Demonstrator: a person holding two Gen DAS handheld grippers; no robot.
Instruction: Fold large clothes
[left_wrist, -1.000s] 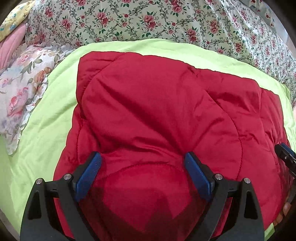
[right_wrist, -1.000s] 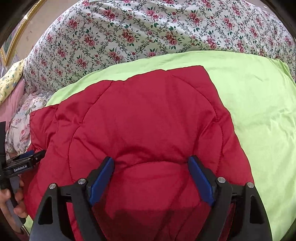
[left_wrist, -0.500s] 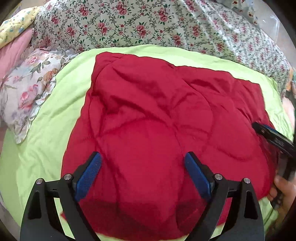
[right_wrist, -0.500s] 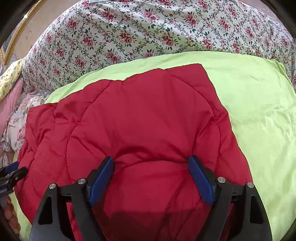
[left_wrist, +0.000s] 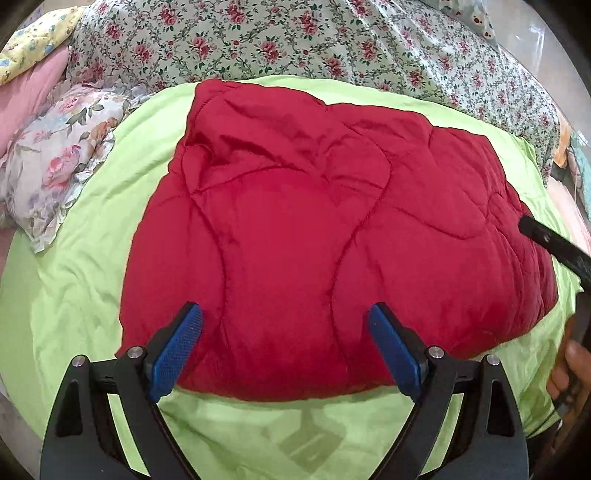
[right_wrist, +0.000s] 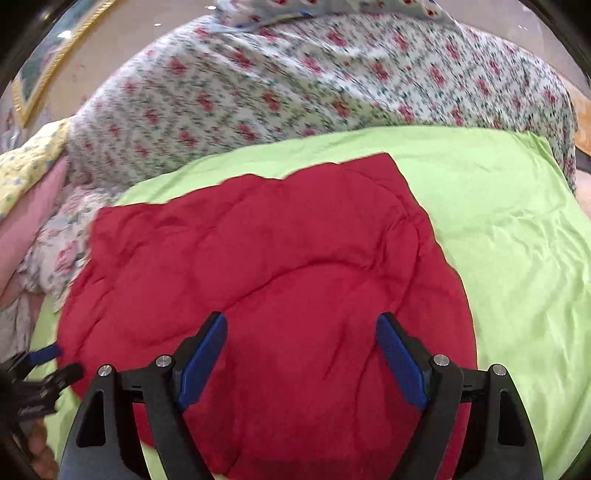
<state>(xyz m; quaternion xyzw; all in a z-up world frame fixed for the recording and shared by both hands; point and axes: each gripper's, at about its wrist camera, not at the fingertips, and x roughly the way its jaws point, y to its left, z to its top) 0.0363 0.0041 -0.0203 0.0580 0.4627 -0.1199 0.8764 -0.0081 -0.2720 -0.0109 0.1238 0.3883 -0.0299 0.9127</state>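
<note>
A red quilted garment (left_wrist: 325, 229) lies folded into a rough rectangle on the lime-green sheet (left_wrist: 85, 266). My left gripper (left_wrist: 284, 354) hangs open above its near edge, nothing between the blue pads. In the right wrist view the same red garment (right_wrist: 266, 273) fills the middle, and my right gripper (right_wrist: 301, 362) stands open over it, clear of the cloth. The right gripper's black finger (left_wrist: 554, 243) shows at the right edge of the left wrist view, with a hand below it. The left gripper (right_wrist: 44, 369) shows at the left edge of the right wrist view.
A rose-patterned bedcover (left_wrist: 295, 40) runs along the back. A floral pillow (left_wrist: 55, 158) and pink and yellow cloth (left_wrist: 29, 74) lie at the left. Bare green sheet (right_wrist: 517, 240) spreads to the right of the garment. A gilt picture frame (right_wrist: 48, 62) hangs at upper left.
Both grippers have pulled back and up from the garment, so more of it and the green sheet in front shows. Both stayed open; the garment lies still.
</note>
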